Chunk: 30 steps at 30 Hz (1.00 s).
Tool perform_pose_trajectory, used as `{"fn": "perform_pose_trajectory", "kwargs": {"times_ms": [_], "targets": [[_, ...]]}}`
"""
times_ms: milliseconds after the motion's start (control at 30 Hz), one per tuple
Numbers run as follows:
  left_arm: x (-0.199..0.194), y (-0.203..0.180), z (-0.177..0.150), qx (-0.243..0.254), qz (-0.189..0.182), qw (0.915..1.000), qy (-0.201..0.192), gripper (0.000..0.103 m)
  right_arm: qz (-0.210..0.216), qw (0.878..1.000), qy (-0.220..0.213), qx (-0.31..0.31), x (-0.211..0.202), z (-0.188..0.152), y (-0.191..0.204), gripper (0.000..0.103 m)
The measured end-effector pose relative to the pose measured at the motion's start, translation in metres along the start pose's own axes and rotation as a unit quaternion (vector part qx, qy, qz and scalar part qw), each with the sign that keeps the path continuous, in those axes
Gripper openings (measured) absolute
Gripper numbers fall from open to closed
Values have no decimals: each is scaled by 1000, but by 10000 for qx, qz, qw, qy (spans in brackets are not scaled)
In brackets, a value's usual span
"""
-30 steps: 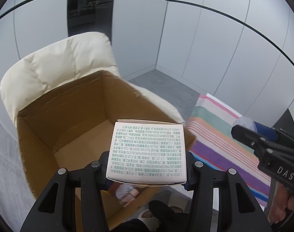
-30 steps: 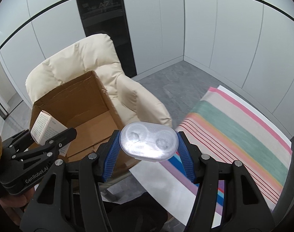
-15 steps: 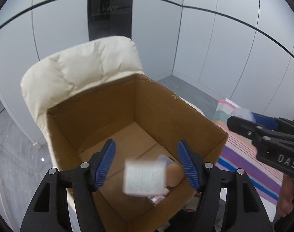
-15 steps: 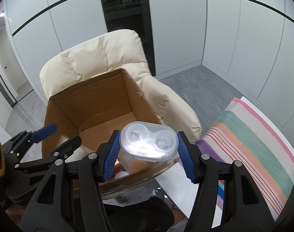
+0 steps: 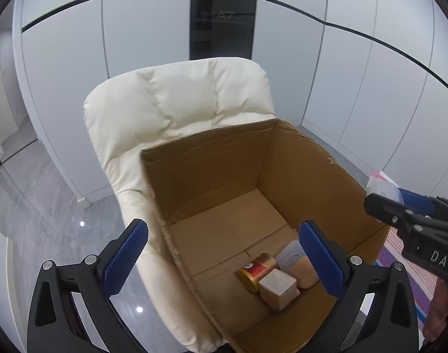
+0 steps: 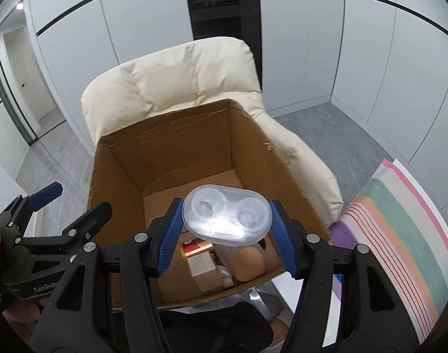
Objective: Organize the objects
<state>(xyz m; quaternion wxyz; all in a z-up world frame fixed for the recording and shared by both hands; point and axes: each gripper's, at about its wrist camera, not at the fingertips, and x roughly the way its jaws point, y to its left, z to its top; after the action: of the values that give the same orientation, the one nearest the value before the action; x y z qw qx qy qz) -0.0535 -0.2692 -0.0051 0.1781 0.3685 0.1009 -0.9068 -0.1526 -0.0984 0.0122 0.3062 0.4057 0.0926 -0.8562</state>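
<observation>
Left gripper [image 5: 224, 260]: released. We see its blue ribbed pads spread wide with nothing between them, hanging over the box's left wall.

Cardboard box [image 5: 212, 176]: an open brown corrugated carton sitting on the seat of a cream padded armchair [image 5: 177, 100]. On its floor, at about 5 o'clock, lie a red-and-gold tin can [image 5: 255, 267], a small pale square carton [image 5: 278, 286], a white round lid [image 5: 290, 259] and a tan rounded object [image 5: 305, 270], packed close together.

Right gripper [image 6: 225, 235]: clenched on a translucent oval plastic case with two round wells [image 6: 227, 214], held above the box's near half.

Striped mat [image 6: 400, 229]: a multicoloured cloth at 3 o'clock, beside the chair.

Risk: we judge the case is next to go in. Its smooth curved ends sit against the pads with little bearing, so it could twist or slip before release. Let go from this height, it may strike the pile below, bounce, or knock the can rolling. The two tools hang near each other over the box, so a sideways move could make them collide.

View difference: the left wrist camera shows the box floor and all four items clearly, and only the tip of the right tool. The right wrist camera shows the held case, which hides most of the pile; we cannot tell from it how much bare floor lies under the case.
</observation>
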Motion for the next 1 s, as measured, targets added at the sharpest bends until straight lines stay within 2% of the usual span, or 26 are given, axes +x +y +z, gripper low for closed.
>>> {"fn": "perform_pose_trajectory", "kwargs": {"times_ms": [267, 400, 467, 1000], "targets": [[0, 22, 3, -165, 131, 9998, -19, 103, 170, 9996, 46, -228, 7, 0, 22, 61], [2, 27, 3, -215, 177, 9996, 12, 103, 150, 9997, -46, -198, 4, 1, 21, 75], [3, 26, 3, -219, 185, 9996, -1, 103, 134, 9998, -60, -138, 3, 1, 18, 77], [13, -15, 7, -19, 27, 10000, 50, 103, -260, 9995, -30, 163, -4, -7, -27, 85]]}}
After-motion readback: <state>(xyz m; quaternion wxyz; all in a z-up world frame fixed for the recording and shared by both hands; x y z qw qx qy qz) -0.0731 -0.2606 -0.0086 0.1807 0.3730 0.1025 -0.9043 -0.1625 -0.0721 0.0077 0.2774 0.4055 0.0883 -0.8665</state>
